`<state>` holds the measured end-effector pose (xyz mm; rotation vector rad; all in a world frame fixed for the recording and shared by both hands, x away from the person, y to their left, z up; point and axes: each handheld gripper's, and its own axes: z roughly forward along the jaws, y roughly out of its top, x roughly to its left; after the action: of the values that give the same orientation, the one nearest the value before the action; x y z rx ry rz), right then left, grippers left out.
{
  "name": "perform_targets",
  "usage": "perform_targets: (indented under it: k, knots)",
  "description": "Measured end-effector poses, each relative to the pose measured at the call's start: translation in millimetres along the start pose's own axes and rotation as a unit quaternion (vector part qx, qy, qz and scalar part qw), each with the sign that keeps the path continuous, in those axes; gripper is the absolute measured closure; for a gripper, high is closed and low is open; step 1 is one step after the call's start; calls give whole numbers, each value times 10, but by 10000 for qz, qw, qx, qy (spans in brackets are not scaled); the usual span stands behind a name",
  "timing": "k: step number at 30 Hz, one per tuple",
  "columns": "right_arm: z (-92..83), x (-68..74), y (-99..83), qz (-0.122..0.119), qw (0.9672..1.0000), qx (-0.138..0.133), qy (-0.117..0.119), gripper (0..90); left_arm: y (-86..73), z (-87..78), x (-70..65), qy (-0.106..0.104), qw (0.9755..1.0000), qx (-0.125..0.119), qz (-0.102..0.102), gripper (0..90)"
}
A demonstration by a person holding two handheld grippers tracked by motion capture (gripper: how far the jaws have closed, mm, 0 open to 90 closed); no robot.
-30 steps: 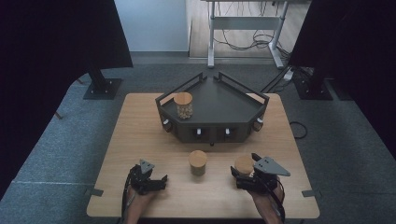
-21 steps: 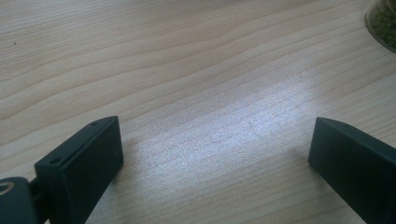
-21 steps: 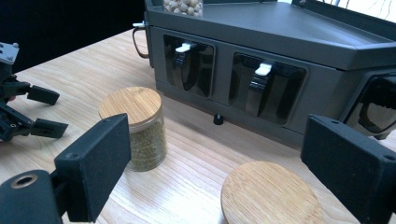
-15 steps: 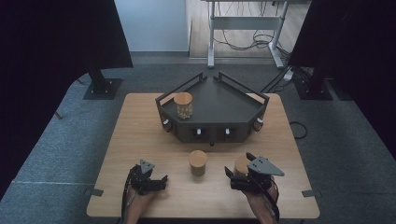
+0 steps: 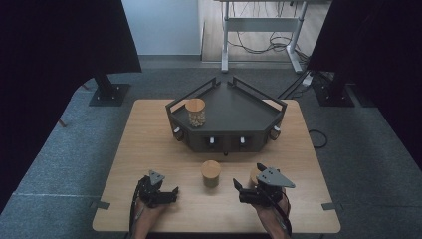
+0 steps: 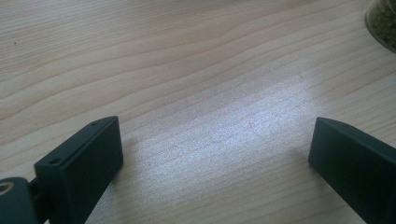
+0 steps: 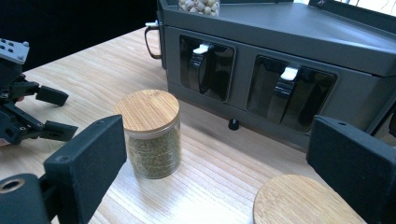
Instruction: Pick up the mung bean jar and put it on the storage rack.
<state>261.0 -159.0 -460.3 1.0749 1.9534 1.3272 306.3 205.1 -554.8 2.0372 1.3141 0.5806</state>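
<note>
While the right tongs stand released, jaws just opened wide with nothing clamped, the jar by them sits low between the jaws in the right gripper view, bamboo lid up, nearer the right-hand jaw. Looks like a grasp is being set up on it, or it was just let go; can't tell which. If grasping: drop lower so the jaws take the glass body, not the lid rim, centre it, close square. Ahead and left of these tongs, well apart: green-filled jar, upright on the surface. Beyond both: dark tray box carrying a third jar. Left tongs released too, empty, parked over bare wood; keep them out of the way.
</note>
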Motion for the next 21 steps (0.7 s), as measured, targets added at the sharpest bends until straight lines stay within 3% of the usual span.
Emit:
perform_targets:
  k: [21]
  knots:
    - [133, 153, 33, -37, 9999, -68, 71, 22, 1, 1, -2, 1, 10000, 3, 1, 24]
